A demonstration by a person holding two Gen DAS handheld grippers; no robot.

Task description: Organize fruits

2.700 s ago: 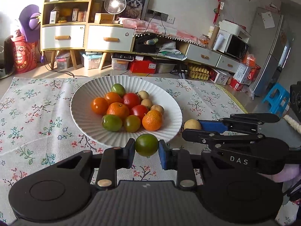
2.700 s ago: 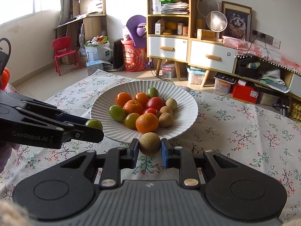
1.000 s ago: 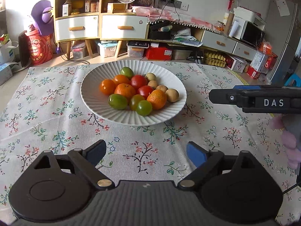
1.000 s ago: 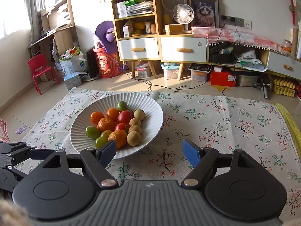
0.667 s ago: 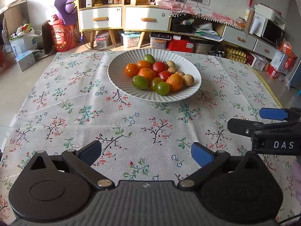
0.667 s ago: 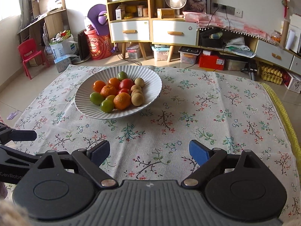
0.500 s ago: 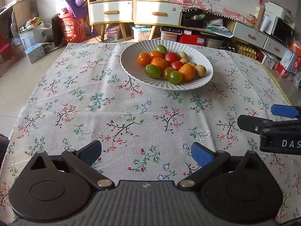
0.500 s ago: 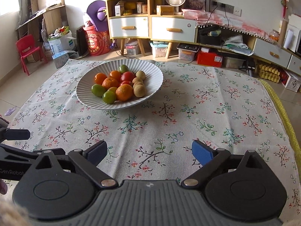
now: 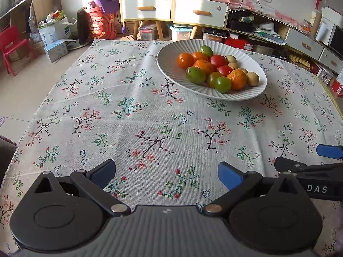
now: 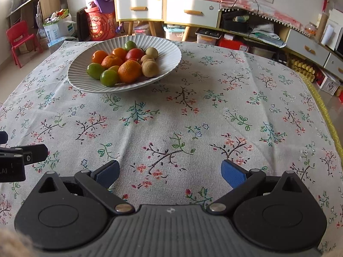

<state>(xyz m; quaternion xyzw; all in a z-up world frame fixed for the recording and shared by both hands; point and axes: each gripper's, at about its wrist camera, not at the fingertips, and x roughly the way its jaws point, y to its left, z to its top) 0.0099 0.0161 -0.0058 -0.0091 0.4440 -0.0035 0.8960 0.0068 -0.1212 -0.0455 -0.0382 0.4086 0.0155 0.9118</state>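
1. Fruits [image 9: 214, 70] fill the white plate [image 9: 171, 72] well beyond both grippers; only the right wrist view shows the tablecloth's yellow edge [image 10: 325, 115].
2. Left gripper [image 9: 166, 174] gapes wide, empty; right gripper [image 10: 170, 174], jaws just opened further, holds nothing.

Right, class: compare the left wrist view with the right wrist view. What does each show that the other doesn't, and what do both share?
Only the left wrist view shows the right gripper at its right edge, marked DAS. Only the right wrist view shows the tablecloth's yellow border and the left gripper at its left edge. Both show the white plate of fruit on the floral tablecloth, and open, empty jaws.
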